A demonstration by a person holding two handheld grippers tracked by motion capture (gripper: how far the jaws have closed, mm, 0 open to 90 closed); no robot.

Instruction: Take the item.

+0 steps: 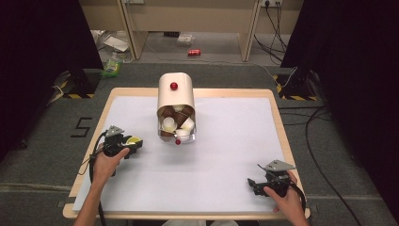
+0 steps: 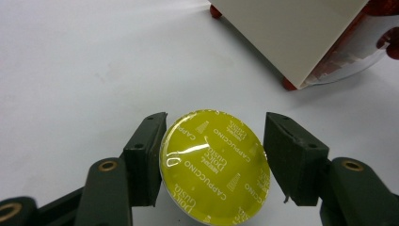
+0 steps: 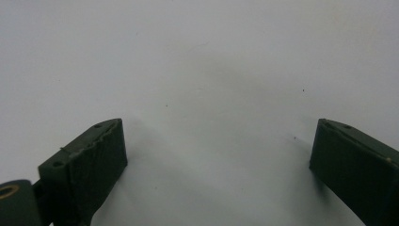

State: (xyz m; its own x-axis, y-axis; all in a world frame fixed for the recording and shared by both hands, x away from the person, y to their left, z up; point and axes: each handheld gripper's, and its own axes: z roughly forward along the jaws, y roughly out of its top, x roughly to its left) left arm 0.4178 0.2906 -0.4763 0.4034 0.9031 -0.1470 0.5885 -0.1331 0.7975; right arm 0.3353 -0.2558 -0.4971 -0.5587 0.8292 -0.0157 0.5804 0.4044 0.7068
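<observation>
A yellow coffee capsule [image 2: 216, 174] with a shiny "Cappuccino" foil lid sits between the jaws of my left gripper [image 2: 214, 157], which press on it from both sides. From above, that left gripper [image 1: 134, 141] and the yellow capsule [image 1: 133, 140] are at the table's left, just left of a cream capsule dispenser [image 1: 176, 94]. The dispenser has a red knob, and its clear front shows several brown and white capsules. A corner of the dispenser [image 2: 291, 33] lies ahead of the left jaws. My right gripper [image 1: 252, 183] rests near the front right edge. In its own view the right gripper [image 3: 219, 155] has wide-apart jaws with nothing between them.
The table has a white mat [image 1: 226, 141] and a wooden rim [image 1: 277, 117]. Beyond it on the grey floor lie cables [image 1: 315, 136], a red can [image 1: 194, 52] and some litter [image 1: 113, 61]. Dark curtains hang on both sides.
</observation>
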